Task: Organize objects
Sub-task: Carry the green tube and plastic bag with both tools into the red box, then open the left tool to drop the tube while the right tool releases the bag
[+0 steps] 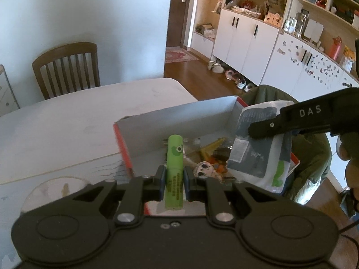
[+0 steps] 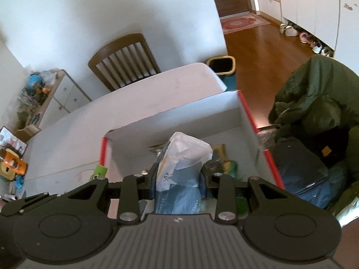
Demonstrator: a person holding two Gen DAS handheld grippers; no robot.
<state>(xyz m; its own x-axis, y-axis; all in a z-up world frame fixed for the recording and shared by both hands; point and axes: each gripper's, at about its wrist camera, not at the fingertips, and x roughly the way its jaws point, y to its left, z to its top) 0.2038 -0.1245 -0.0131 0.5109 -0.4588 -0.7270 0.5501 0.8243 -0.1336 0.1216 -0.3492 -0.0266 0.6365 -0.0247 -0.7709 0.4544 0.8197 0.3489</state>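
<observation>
White table (image 1: 67, 121) lies bare beyond the box (image 1: 179, 116); left tongs (image 1: 174, 179) clamp a green tube (image 1: 174, 163), right tongs (image 2: 178, 177) a tissue pack (image 2: 181, 163).

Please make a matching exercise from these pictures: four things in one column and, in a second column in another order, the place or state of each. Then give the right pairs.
Things:
1. green tube
2. tissue pack
3. wooden chair
4. green jacket

Places or states:
A. at the far side of the table
B. held in the left gripper
C. draped to the right of the box
D. held in the right gripper

Pairs: 1-B, 2-D, 3-A, 4-C
</observation>
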